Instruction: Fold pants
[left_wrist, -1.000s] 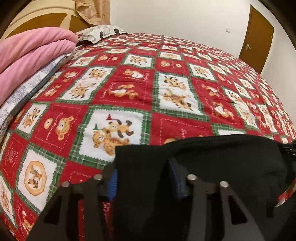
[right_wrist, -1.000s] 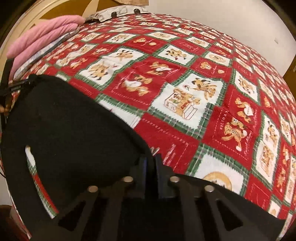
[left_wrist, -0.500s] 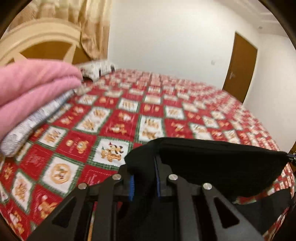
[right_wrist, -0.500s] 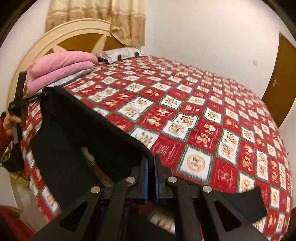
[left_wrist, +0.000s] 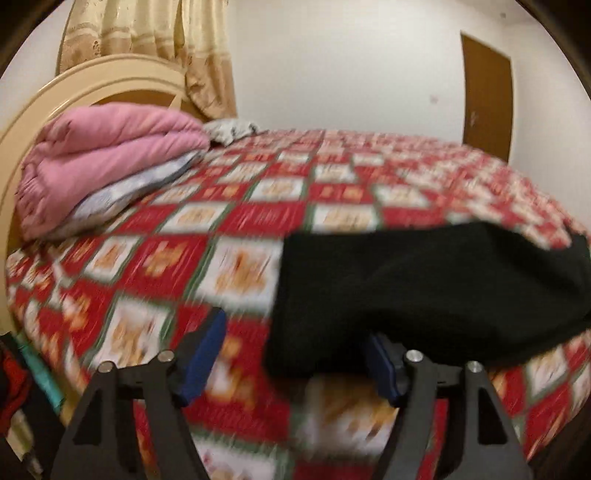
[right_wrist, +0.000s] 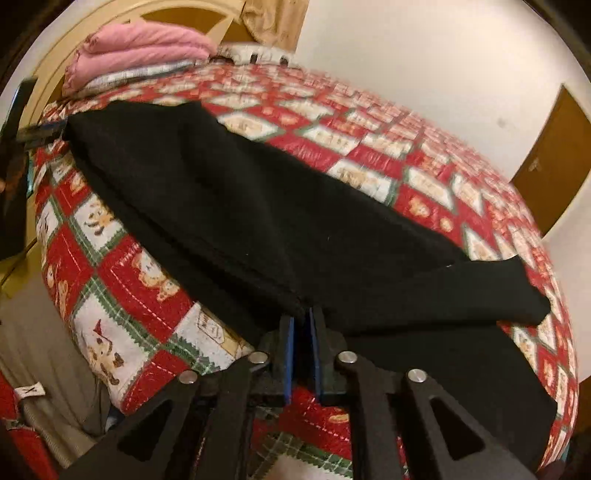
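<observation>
1 pair of black pants lies draped across the bed's patchwork quilt, likely laid down for folding. Left gripper: jaws opening wide, cloth resting against 1 finger, unclamped. Right gripper: jaws opening slightly, the narrow gap showing no cloth. Readable writing: none.
</observation>
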